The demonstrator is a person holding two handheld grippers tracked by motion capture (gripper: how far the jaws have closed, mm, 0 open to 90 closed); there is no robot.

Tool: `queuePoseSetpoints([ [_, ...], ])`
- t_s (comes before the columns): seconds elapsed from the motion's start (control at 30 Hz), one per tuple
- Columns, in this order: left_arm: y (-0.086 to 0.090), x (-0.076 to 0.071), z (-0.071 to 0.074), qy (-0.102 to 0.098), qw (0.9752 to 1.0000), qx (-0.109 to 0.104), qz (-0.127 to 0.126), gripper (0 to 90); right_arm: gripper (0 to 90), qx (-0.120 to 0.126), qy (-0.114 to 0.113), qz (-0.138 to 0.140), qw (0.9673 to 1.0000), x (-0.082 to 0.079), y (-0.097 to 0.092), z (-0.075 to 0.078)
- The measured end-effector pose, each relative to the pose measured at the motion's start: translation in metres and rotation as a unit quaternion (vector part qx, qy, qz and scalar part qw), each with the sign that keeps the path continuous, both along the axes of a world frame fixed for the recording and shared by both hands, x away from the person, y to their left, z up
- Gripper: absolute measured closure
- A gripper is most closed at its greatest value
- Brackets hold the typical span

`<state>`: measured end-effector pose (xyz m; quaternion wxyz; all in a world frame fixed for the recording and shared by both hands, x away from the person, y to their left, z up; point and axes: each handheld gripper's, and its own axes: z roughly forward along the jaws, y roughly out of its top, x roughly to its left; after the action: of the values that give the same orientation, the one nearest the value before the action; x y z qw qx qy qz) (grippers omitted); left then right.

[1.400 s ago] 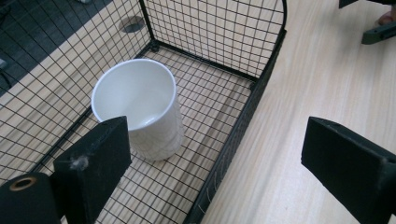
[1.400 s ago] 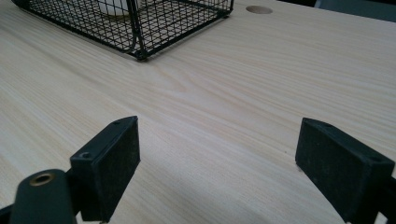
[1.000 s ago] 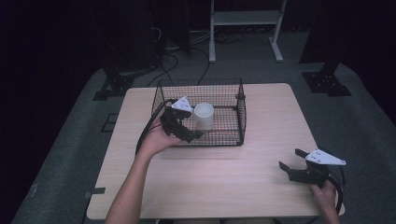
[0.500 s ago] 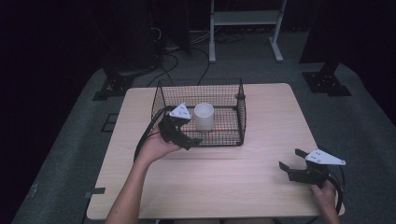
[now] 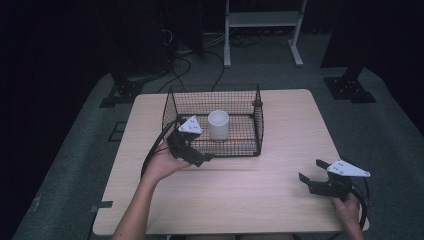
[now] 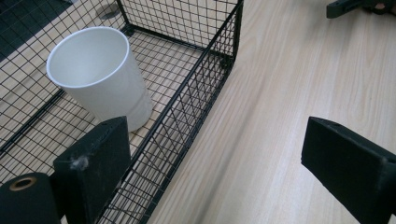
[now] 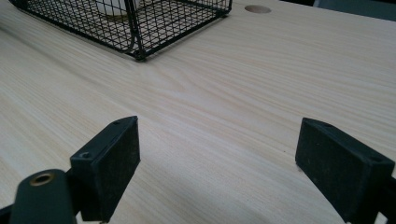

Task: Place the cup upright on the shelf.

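White paper cup (image 5: 218, 125) stands upright inside the black wire basket (image 5: 257, 120) on my tabletop (image 5: 250, 185); left gripper (image 5: 199, 159) hovers at the basket's near corner, fingers spread and empty, right gripper (image 5: 312, 176) well apart, fingers spread too.

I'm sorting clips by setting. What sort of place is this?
Probably a lab or studio for recording: a lone wooden table on grey carpet, dark surroundings, loose cables and a metal stand behind.

Left gripper (image 5: 202, 159) and right gripper (image 5: 309, 170) both gape, nothing held.
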<state>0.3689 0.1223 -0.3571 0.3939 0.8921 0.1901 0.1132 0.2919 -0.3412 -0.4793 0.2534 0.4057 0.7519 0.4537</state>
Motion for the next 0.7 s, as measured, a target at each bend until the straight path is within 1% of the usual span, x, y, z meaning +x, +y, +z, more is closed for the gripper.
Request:
queuePoseSetpoints([
  [0.1,0.001,-0.002,0.000,-0.002,1.0000,0.003,0.000,7.4,13.1,-0.001,0.000,0.000,1.0000,0.000,0.000,0.000],
  [0.17,0.003,-0.004,-0.001,0.001,1.0000,0.002,0.000,7.4,13.1,-0.001,0.001,-0.001,1.0000,0.000,0.000,0.000],
  [0.3,0.004,-0.008,-0.003,-0.001,1.0000,0.000,-0.001,7.4,13.1,-0.002,0.001,0.000,1.0000,0.000,0.000,0.000],
  [0.33,0.004,-0.009,-0.003,-0.002,1.0000,0.000,-0.001,7.4,13.1,-0.002,0.001,0.000,1.0000,0.000,0.000,0.000],
  [0.37,0.005,-0.011,-0.004,-0.005,1.0000,0.007,0.001,7.4,13.1,-0.002,0.002,-0.001,1.0000,0.000,0.000,0.000],
  [0.7,0.010,-0.018,-0.009,-0.003,1.0000,0.005,0.004,7.5,13.1,-0.004,0.001,-0.001,1.0000,0.000,0.000,0.000],
])
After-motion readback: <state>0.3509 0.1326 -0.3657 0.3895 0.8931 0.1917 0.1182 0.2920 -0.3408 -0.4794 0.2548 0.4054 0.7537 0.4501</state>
